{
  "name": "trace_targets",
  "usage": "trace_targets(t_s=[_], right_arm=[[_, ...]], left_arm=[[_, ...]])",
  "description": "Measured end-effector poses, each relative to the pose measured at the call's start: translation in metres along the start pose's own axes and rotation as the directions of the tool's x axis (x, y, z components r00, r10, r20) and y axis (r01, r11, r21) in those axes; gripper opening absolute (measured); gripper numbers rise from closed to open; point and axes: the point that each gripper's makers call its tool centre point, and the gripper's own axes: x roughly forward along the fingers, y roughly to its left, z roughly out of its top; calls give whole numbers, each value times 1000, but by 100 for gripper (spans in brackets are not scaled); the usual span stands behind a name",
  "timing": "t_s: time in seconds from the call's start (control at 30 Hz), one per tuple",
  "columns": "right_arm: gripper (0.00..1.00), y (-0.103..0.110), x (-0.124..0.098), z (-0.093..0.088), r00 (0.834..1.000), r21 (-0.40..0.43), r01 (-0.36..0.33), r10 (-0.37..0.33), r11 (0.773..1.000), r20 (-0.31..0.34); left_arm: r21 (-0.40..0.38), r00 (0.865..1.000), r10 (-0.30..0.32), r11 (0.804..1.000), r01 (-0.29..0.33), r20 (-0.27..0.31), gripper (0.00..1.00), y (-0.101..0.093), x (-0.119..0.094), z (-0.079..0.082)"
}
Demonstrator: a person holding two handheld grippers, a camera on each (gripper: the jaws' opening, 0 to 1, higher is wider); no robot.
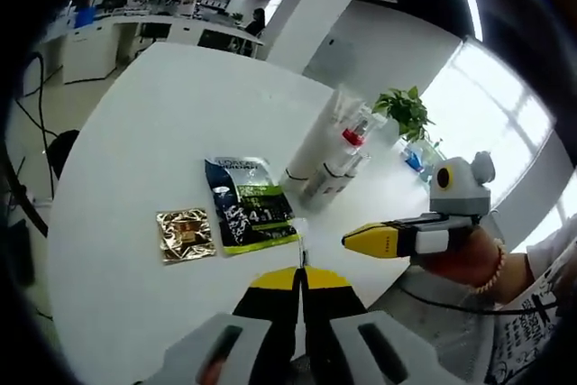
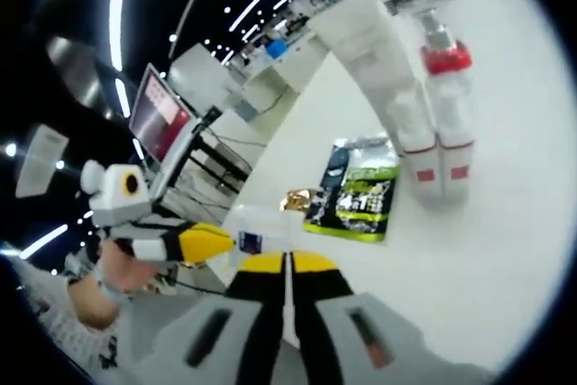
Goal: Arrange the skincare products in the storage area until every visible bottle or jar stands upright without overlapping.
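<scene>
- Left gripper view, L to R: gold foil sachet (image 1: 186, 233) lies flat on the white table (image 1: 135, 151).
- Just beside it, dark/green L'Oreal sachet (image 1: 249, 203), also flat; the two look apart, gap narrow.
- Your left gripper (image 1: 302, 279): yellow-tipped jaws pressed together, nothing between them. Tips sit just short of the green sachet's near edge.
- Beyond the sachets: a group of white bottles/tubes (image 1: 326, 171), incl. one with a red cap (image 1: 352, 137). They read as lying or leaning across the table in this view; can't tell for sure which.
- Potted plant (image 1: 406, 111) behind the bottles, near the window.
- Far R: your right gripper (image 1: 365, 241) comes in held by a hand (image 1: 464, 261); jaws look closed, nothing held.
- Right gripper view, L to R: left gripper (image 2: 224, 242) enters from L, jaws together.
- Monitor (image 2: 160, 123) on a stand in bkgd.
- Right gripper (image 2: 287, 266): jaws shut, empty.
- A small white item (image 2: 257, 227) sits just ahead of the tips; blurred, can't ID.
- Gold sachet (image 2: 297, 199), then green sachet (image 2: 359, 194).
- Red-capped bottle (image 2: 446, 114) and white tubes (image 2: 389, 96) close together, touching side by side.
</scene>
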Motion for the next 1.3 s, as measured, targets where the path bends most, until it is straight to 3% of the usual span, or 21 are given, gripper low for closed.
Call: trace_targets(t_s=[0.37,0.6,0.77,1.07,1.3], right_arm=[[1,-2,-1,-1,1000,0,13,-13,1000,-3],[1,-1,-3,1,1000,2,10,-10,1000,1],[1,0,-4,1,1000,0,7,-7,1000,-1],[1,-2,-5,2,1000,6,15,-15,1000,1],[1,-1,-6,2,1000,41,-4,5,999,-3]], left_arm=[[14,999,30,999,-30,23,1,3,-6,5],[54,996,67,996,-70,61,1,9,-19,24],[39,993,73,996,-77,90,1,19,-24,40],[33,990,90,995,-94,108,1,36,-17,64],[27,991,99,994,-102,90,1,47,-10,74]])
